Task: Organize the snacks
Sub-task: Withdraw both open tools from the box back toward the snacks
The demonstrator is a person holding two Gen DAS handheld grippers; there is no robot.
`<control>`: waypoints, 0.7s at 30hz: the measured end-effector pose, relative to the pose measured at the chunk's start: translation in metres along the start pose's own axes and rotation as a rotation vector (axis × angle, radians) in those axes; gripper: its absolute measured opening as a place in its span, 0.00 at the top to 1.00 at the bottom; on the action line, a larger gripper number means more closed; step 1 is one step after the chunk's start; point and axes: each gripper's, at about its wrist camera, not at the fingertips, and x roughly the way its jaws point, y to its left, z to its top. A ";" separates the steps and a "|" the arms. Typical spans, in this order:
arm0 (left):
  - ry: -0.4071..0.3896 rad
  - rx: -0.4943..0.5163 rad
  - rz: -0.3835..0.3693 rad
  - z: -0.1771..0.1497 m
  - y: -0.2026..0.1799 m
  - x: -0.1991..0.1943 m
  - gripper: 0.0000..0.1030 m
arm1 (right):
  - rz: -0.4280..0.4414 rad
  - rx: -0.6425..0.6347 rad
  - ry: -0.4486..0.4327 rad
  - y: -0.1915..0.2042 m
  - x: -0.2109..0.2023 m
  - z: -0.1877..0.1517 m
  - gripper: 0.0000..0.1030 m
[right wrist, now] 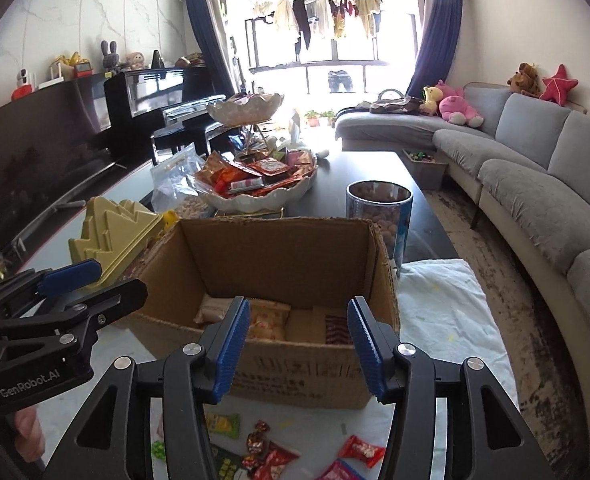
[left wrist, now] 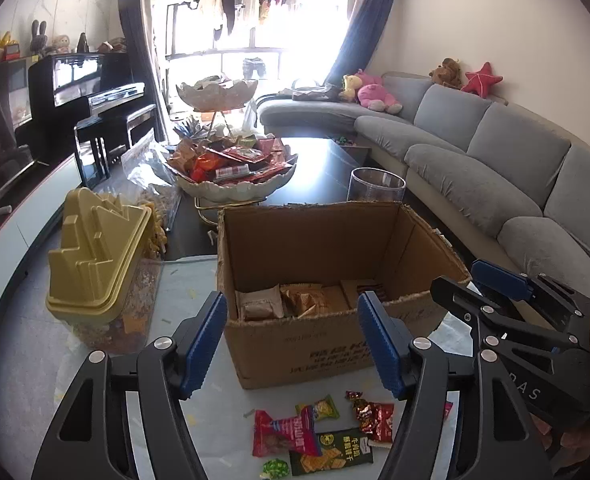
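An open cardboard box stands on the table with a few snack packets at its bottom; it also shows in the right wrist view. Loose snacks lie in front of it: a red packet, a dark cracker pack, a green-yellow packet and red candies; in the right wrist view a red candy lies below. My left gripper is open and empty above the snacks. My right gripper is open and empty before the box, and shows at right in the left wrist view.
A tan lidded container stands left of the box. A white tiered bowl full of snacks and a clear jar stand behind it. A white cloth covers the table. A grey sofa runs along the right.
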 end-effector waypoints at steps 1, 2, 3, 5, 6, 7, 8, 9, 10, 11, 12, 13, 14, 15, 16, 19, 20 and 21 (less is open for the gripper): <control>-0.005 -0.003 0.000 -0.005 0.001 -0.006 0.34 | 0.003 -0.007 -0.001 0.003 -0.003 -0.003 0.47; -0.011 -0.006 0.005 -0.008 0.002 -0.013 0.34 | 0.003 -0.014 -0.003 0.006 -0.007 -0.006 0.46; -0.018 -0.005 0.012 -0.013 0.003 -0.019 0.33 | 0.007 -0.019 -0.007 0.008 -0.012 -0.009 0.45; -0.023 0.003 0.021 -0.023 0.005 -0.028 0.33 | 0.015 -0.027 -0.005 0.013 -0.020 -0.016 0.45; -0.023 0.005 0.023 -0.029 0.007 -0.033 0.33 | 0.022 -0.032 -0.003 0.016 -0.024 -0.020 0.45; -0.022 0.005 0.024 -0.036 0.008 -0.038 0.32 | 0.031 -0.044 0.003 0.022 -0.031 -0.029 0.45; -0.022 0.003 0.028 -0.043 0.011 -0.042 0.31 | 0.031 -0.044 0.003 0.022 -0.031 -0.029 0.45; -0.019 -0.001 0.036 -0.051 0.012 -0.045 0.31 | 0.031 -0.051 0.004 0.024 -0.033 -0.034 0.44; -0.014 -0.003 0.040 -0.057 0.013 -0.047 0.31 | 0.028 -0.064 0.009 0.027 -0.035 -0.040 0.41; -0.007 -0.004 0.041 -0.064 0.014 -0.049 0.31 | 0.025 -0.074 0.017 0.029 -0.036 -0.046 0.41; 0.002 -0.005 0.041 -0.070 0.015 -0.050 0.31 | 0.023 -0.081 0.026 0.031 -0.037 -0.053 0.41; 0.011 -0.005 0.043 -0.077 0.017 -0.051 0.31 | 0.023 -0.088 0.035 0.032 -0.038 -0.058 0.41; 0.020 -0.005 0.045 -0.083 0.019 -0.052 0.31 | 0.022 -0.094 0.046 0.034 -0.038 -0.064 0.41; 0.027 -0.008 0.046 -0.089 0.020 -0.052 0.31 | 0.020 -0.099 0.059 0.035 -0.038 -0.071 0.41; 0.036 -0.010 0.047 -0.095 0.020 -0.052 0.31 | 0.019 -0.103 0.067 0.036 -0.039 -0.075 0.41; 0.075 -0.005 0.043 -0.115 0.020 -0.051 0.31 | 0.001 -0.100 0.090 0.036 -0.041 -0.091 0.38; 0.089 -0.006 0.043 -0.121 0.019 -0.050 0.31 | -0.003 -0.090 0.095 0.034 -0.042 -0.096 0.36; 0.103 -0.007 0.037 -0.127 0.019 -0.048 0.31 | -0.006 -0.079 0.103 0.033 -0.043 -0.102 0.35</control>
